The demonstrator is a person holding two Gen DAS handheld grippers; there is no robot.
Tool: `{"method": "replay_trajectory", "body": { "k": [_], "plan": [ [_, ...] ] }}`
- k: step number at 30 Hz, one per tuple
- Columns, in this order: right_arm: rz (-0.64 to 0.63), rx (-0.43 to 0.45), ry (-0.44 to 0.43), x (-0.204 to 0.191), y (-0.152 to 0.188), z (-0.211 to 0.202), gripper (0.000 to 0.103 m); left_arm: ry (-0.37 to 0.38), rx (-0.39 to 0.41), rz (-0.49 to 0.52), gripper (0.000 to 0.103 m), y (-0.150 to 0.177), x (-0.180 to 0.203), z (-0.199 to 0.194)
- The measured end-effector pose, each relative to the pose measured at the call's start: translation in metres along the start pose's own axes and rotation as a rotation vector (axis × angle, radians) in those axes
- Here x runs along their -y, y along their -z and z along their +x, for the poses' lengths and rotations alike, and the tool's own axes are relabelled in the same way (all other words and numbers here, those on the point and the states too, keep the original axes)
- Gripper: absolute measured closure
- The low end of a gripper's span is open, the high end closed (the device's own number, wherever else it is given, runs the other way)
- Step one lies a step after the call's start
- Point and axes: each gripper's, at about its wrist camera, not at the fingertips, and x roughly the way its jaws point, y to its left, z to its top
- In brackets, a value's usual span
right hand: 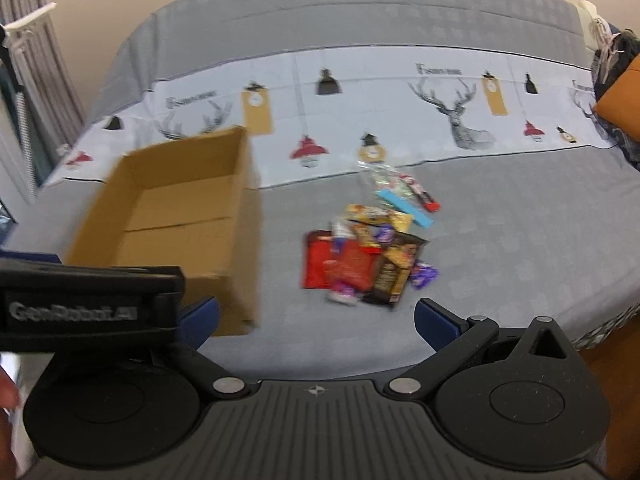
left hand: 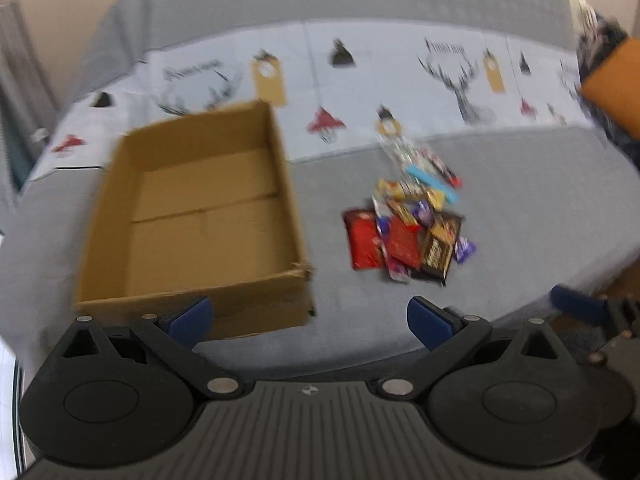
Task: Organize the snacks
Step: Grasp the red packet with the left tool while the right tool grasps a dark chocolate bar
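Left wrist view: snacks (left hand: 408, 236) lay in a loose overlapping pile on the grey cloth (left hand: 520, 208), right of the box (left hand: 192, 224) and apart from it.
Pile: two red packets (left hand: 364, 240) flat at the near left, a dark packet (left hand: 440, 250) at the near right, a blue stick (left hand: 434, 184) and a clear bag (left hand: 396, 148) at the far end (labels too blurred to read).
Handling: likely light, thin and crinkly, with slick wrappers that could slide off each other; the bars probably stiffer than the bags.
Hold: best taken by a free outer edge, such as the dark packet's near corner, pinching one wrapper only.
Box: open cardboard, nothing seen inside, near right corner torn.
Left gripper (left hand: 310, 322): fingers spread wide, holding nothing, short of the pile.
Right gripper (right hand: 316, 320): fingers also wide apart and bare, pile (right hand: 368, 260) just ahead, box (right hand: 172, 216) to the left.
Beyond: printed runner (right hand: 360, 120) with deer across the cloth; an orange thing (right hand: 620, 100) at the far right edge.
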Motion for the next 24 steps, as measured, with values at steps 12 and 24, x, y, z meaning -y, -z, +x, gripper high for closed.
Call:
{"method": "replay_trajectory", "body": {
  "k": [12,24],
  "plan": [
    [0.205,0.017,-0.012,0.140,0.013,0.115,0.001,0.213,0.049,-0.007,0.000,-0.014,0.056,0.153],
    [0.239,-0.166,-0.320,0.155,-0.011,0.217,0.054,0.230,0.057,0.112,0.052,-0.024,0.074,0.256]
  ]
}}
